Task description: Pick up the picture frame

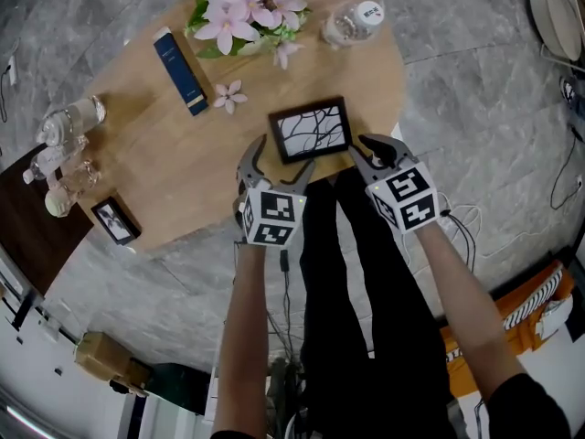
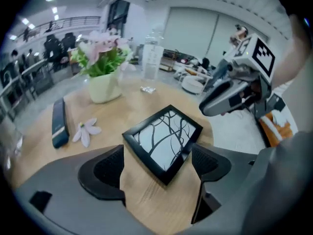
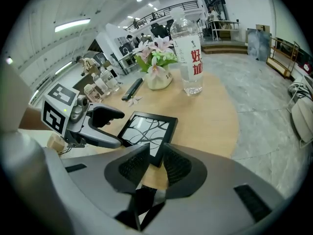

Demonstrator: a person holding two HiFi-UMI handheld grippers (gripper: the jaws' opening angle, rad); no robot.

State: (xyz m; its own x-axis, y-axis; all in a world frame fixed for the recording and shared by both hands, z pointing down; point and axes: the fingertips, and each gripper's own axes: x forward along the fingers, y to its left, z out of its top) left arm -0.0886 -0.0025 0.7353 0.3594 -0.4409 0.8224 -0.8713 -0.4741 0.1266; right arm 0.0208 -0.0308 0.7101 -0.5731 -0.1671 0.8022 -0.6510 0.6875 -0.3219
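Checking item location: where is the picture frame [image 1: 311,131]?
— It lies flat on the round wooden table [image 1: 183,172], close to the edge nearest the person, picture side up, with black branches on white.

State of the left tool [image 2: 156,158]?
— Jaws stand wide apart. The near corner of the frame sits between them, and both pads stand clear of it in the left gripper view.

State of the right tool [image 3: 156,153]?
— Jaws stand a narrow gap apart, astride the frame's other near corner. The pads look just clear of the frame edges, though the right gripper view is too tight to rule out contact.

Relative position of the tools?
— In the head view, the left tool is at the frame's lower-left corner and the right tool at its lower-right corner. Both point down at the table.

Other items on the table?
— A vase of pink flowers [image 1: 242,12] and a water bottle [image 1: 352,21] stand at the far side. A dark blue box [image 1: 180,69] lies with a loose blossom [image 1: 228,95] beside it. Clear bottles [image 1: 69,126] and a small second frame [image 1: 116,219] are at the left edge.
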